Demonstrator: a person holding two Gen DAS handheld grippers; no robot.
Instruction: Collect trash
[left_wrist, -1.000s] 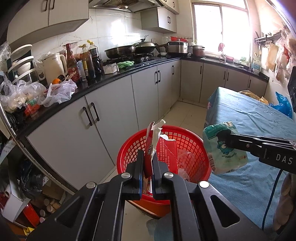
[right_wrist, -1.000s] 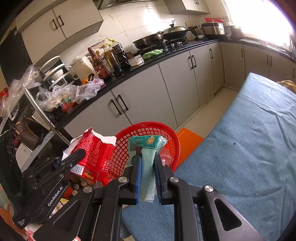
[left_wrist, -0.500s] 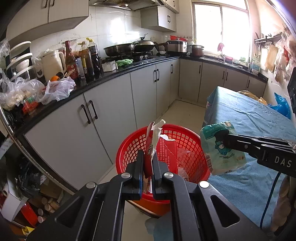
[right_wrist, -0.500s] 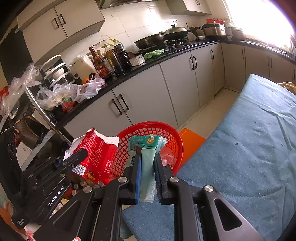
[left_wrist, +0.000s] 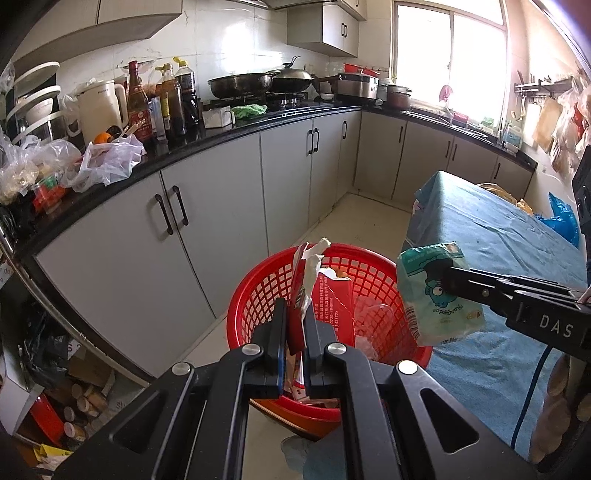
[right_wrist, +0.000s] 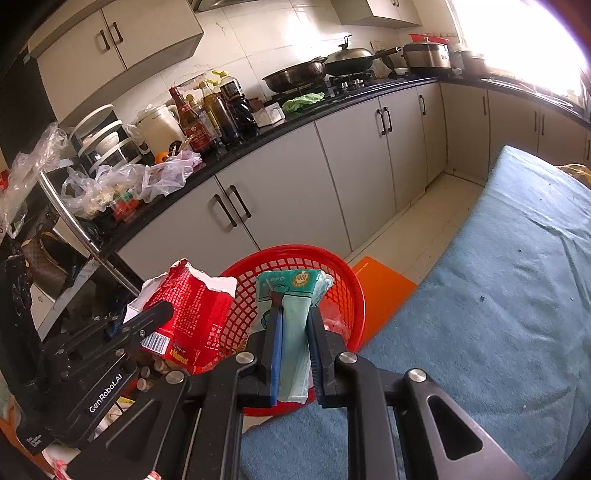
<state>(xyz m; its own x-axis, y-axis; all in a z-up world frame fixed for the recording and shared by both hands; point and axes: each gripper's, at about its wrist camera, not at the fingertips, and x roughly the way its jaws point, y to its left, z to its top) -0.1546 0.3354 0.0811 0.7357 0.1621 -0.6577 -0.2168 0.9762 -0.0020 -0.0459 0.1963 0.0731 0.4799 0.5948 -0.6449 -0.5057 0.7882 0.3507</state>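
Both of my tools carry trash. Left hand-held gripper (left_wrist: 295, 332) is clamped on a torn red wrapper (left_wrist: 330, 306), which stands up from between its fingers. Right hand-held gripper (right_wrist: 295, 332) is clamped on a pale green tissue pack (right_wrist: 293, 317) printed with a cartoon figure.

Directly ahead of and below the left hand-held gripper sits a red mesh basket (left_wrist: 258, 295) on the kitchen floor. The red wrapper hangs over the basket's open mouth, so it looks ready to drop. The tissue pack, seen from the left hand-held gripper, is off to the right, about at the basket's right rim, above the edge of a blue-covered worktop (left_wrist: 517, 236). From the right hand-held gripper, the basket lies just ahead and slightly left.

Some clear plastic and paper scraps already lie inside the basket, so I judge collecting is under way. Both held pieces are not yet released; letting go of each over the basket is what remains for them. No other loose trash shows on the part of the blue cloth in view.
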